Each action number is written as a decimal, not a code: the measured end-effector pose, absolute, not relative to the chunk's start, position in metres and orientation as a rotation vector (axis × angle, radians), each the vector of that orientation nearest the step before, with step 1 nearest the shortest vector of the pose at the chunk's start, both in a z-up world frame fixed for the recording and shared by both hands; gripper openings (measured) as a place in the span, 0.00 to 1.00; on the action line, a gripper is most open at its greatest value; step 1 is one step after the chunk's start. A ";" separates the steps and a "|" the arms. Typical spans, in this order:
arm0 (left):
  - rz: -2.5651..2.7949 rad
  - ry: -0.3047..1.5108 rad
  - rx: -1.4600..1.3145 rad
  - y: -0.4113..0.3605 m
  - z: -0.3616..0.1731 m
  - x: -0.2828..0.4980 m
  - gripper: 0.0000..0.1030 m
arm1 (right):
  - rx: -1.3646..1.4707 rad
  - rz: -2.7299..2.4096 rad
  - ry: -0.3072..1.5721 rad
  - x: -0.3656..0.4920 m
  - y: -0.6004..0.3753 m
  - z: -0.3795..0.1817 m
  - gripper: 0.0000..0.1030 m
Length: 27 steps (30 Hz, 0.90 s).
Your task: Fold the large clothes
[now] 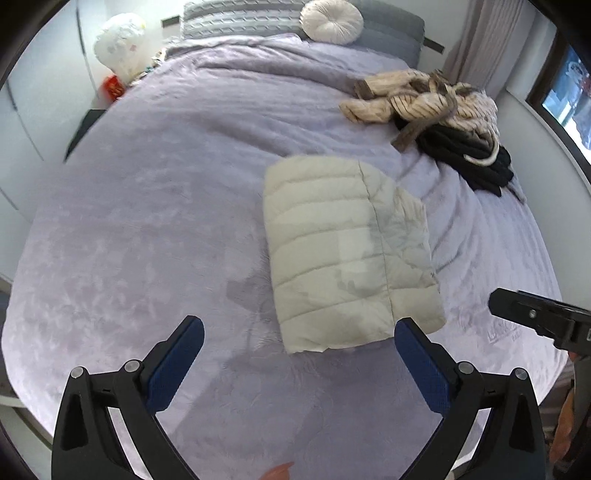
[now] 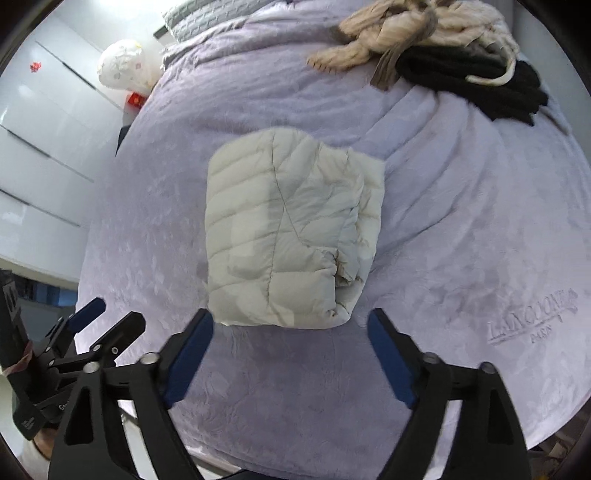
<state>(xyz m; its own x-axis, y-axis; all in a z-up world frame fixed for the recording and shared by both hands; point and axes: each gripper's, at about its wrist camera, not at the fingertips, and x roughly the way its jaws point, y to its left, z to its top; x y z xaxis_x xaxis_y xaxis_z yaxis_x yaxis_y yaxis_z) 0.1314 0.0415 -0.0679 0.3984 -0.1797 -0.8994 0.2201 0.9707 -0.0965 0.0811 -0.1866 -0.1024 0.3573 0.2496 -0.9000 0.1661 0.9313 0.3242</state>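
A cream quilted down jacket (image 1: 343, 251) lies folded into a compact rectangle on the lavender bedspread (image 1: 166, 221); the right wrist view shows the jacket (image 2: 288, 236) with its rumpled edge to the right. My left gripper (image 1: 299, 332) hangs open above the bed, near the jacket's front edge, with nothing between its blue pads (image 1: 177, 365). My right gripper (image 2: 291, 325) is open too, just in front of the jacket, touching nothing. The left gripper (image 2: 88, 321) shows at the lower left of the right wrist view, and the right gripper's black body (image 1: 543, 317) at the right edge of the left wrist view.
A heap of beige striped and black clothes (image 1: 436, 114) lies at the bed's far right. A grey pillow (image 1: 229, 18) and a round cream cushion (image 1: 330, 20) sit at the headboard. White wardrobes (image 2: 44, 140) stand to the left, a white bag (image 1: 120, 44) beside the bed.
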 end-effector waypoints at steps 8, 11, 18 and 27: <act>-0.201 1.106 0.053 0.054 -0.031 0.112 1.00 | 0.400 -0.021 1.142 0.063 -0.186 -0.062 1.00; -0.199 1.113 0.033 0.057 -0.018 0.104 1.00 | 0.349 -0.057 1.143 0.056 -0.182 -0.047 1.00; -0.161 1.129 0.032 0.058 0.008 0.086 1.00 | 0.289 -0.072 1.120 0.037 -0.170 -0.013 1.00; -0.145 1.098 0.053 0.058 0.034 0.069 1.00 | 0.246 -0.080 1.098 0.028 -0.159 0.007 1.00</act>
<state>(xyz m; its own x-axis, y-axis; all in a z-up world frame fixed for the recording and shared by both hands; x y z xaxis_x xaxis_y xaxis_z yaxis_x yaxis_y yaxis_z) 0.0693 0.0578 0.0344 0.4467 -0.0909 -0.8901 0.1432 0.9893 -0.0291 0.0277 -0.1591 0.0072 0.4557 0.0572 -0.8883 0.1859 0.9698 0.1578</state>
